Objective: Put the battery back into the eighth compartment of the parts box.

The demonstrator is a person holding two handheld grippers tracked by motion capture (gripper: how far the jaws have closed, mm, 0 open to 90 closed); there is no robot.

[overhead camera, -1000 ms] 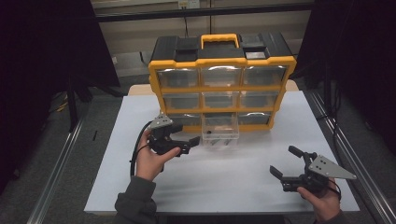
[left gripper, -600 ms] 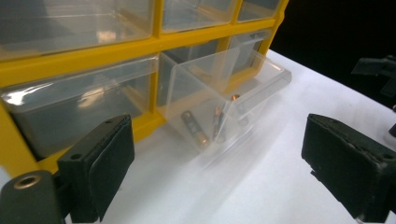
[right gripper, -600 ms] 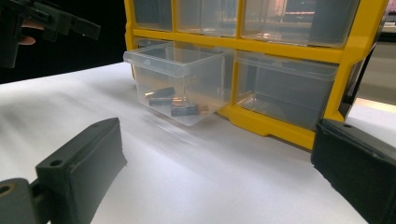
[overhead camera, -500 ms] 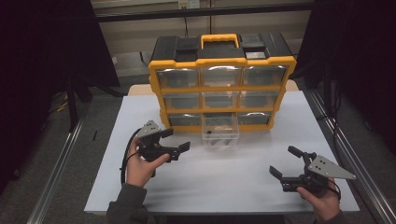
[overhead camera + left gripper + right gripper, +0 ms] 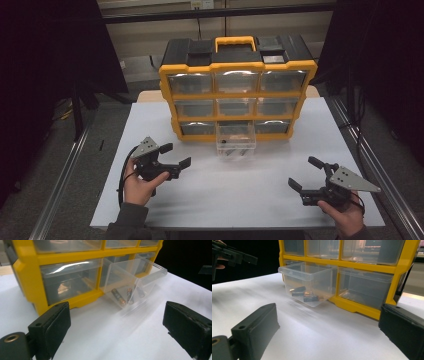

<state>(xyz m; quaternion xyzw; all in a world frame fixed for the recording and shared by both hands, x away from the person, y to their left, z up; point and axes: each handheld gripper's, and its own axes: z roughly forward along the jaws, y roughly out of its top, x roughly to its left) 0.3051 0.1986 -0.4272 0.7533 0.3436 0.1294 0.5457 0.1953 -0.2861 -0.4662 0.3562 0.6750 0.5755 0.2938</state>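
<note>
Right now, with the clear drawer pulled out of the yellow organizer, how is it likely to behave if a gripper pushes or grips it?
The clear drawer looks like thin plastic, so probably light and apt to flex under a firm grip. The batteries lie loose inside and may roll when it moves. It sags forward out of the organizer, so a push should slide it in, though it might bind.

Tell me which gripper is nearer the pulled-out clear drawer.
Left. The left gripper sits just left of the clear drawer, a little nearer the person. The right gripper is farther off, toward the table's front right corner.
</note>
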